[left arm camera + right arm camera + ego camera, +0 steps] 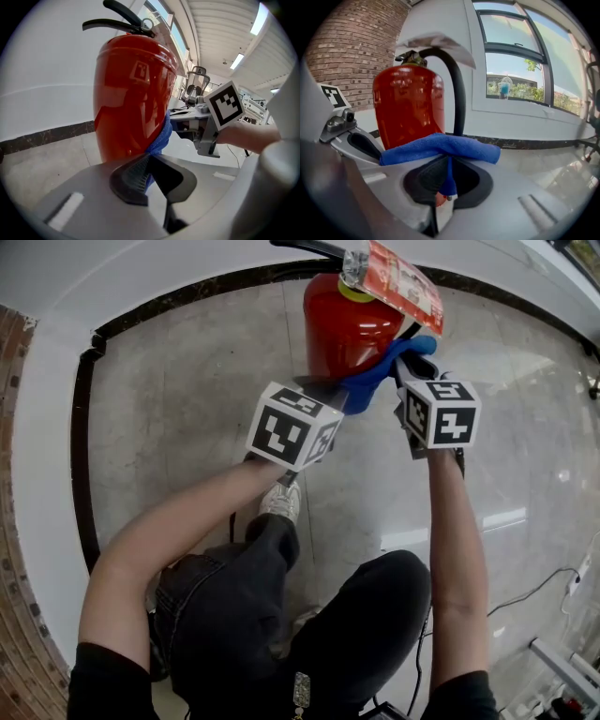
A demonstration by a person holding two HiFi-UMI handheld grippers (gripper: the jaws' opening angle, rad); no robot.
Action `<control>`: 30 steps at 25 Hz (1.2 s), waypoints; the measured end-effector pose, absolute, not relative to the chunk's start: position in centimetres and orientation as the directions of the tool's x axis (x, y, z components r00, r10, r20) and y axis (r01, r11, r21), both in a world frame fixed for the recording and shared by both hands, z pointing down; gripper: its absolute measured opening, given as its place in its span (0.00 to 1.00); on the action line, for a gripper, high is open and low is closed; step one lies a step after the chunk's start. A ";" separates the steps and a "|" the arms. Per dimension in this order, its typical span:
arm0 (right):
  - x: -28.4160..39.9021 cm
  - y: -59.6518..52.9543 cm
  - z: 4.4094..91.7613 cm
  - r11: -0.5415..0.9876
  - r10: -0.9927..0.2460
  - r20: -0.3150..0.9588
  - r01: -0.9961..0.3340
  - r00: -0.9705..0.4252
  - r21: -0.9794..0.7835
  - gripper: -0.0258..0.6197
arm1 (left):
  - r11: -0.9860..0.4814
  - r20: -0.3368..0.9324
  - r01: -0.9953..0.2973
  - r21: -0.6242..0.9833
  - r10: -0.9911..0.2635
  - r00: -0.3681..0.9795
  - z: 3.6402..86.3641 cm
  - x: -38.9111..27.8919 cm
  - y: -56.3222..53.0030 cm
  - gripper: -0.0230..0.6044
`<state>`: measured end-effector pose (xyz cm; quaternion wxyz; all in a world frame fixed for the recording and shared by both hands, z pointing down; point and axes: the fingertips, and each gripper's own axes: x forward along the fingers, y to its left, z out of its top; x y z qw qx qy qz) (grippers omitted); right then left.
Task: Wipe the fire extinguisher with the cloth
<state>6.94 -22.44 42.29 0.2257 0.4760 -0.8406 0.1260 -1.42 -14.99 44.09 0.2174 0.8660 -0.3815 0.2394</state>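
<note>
Head view: a red fire extinguisher point(342, 329) stands upright on the grey floor point(187, 381) just ahead of you. A blue cloth point(380, 379) is stretched across its near lower side between the left tongs point(342, 395) and the right tongs point(405, 367). Each pair is closed on one end of the cloth. To wipe well, you would likely do best to keep the cloth taut against the curved body. Draw both ends together round the cylinder, without tugging hard enough to tip it. Left gripper view: the left tongs point(149, 176) pinch a thin edge of the cloth point(161, 138), which runs up and presses on the right flank of the extinguisher point(131, 93). The cylinder rises just beyond the tips, slightly to their left. Right gripper view: the right tongs point(447, 180) clamp a fold of the cloth point(440, 147), whose band lies across the view just above the tips. The extinguisher point(408, 103) stands behind it to the left, touching the cloth. Its black hose point(457, 89) curves down directly beyond the tips.
</note>
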 end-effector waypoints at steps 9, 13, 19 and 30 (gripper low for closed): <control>5.9 -19.9 48.4 0.563 -0.646 0.618 -0.826 -0.449 -0.012 0.08 | -0.597 0.584 -0.784 0.172 -0.579 0.569 45.3 -4.8 -15.9 0.06; 4.4 -17.9 48.2 0.631 -0.603 0.624 -0.776 -0.497 -0.009 0.08 | -0.568 0.565 -0.806 0.167 -0.614 0.551 44.1 -7.1 -17.2 0.06; 1.4 -15.7 47.3 0.713 -0.539 0.619 -0.701 -0.571 -0.026 0.08 | -0.506 0.565 -0.854 0.117 -0.673 0.476 43.9 -9.4 -19.9 0.06; -2.4 -14.4 49.1 0.766 -0.469 0.631 -0.640 -0.618 -0.058 0.08 | -0.472 0.580 -0.873 0.122 -0.680 0.449 48.8 -10.3 -24.1 0.06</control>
